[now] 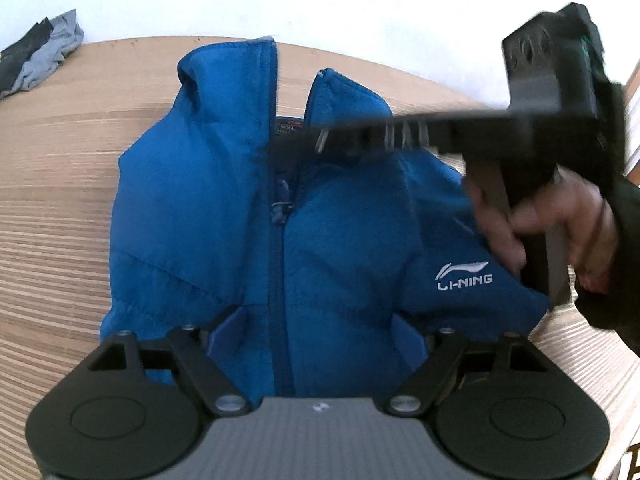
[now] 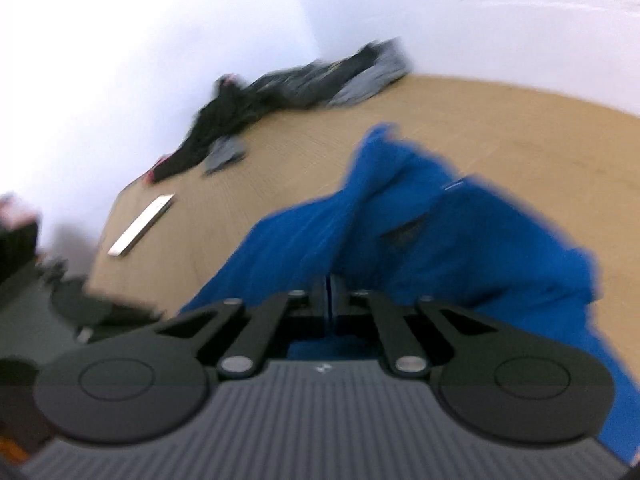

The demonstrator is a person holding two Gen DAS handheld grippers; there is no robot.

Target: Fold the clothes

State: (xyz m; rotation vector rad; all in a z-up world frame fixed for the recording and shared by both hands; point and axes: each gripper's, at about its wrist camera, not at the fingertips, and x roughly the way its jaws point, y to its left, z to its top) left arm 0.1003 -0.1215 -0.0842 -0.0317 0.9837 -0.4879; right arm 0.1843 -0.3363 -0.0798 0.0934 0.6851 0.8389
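Blue jacket [image 1: 328, 240] cloth is lying between the left gripper [image 1: 320, 338]'s spread jaws. The right gripper [image 2: 330, 300]'s jaws are pressing together, pinching the jacket's edge. The jacket is resting on the wooden surface [image 1: 60, 200].

Pale wooden desk [image 1: 60, 208] with fine lengthwise grain, butted against a plain white wall [image 1: 320, 0]. Washed in bright, even light, with a second white wall [image 2: 140, 40] meeting the first at a corner in the right wrist view. Beyond the desk's edge there, a dim grey floor [image 2: 32, 328], blurred.
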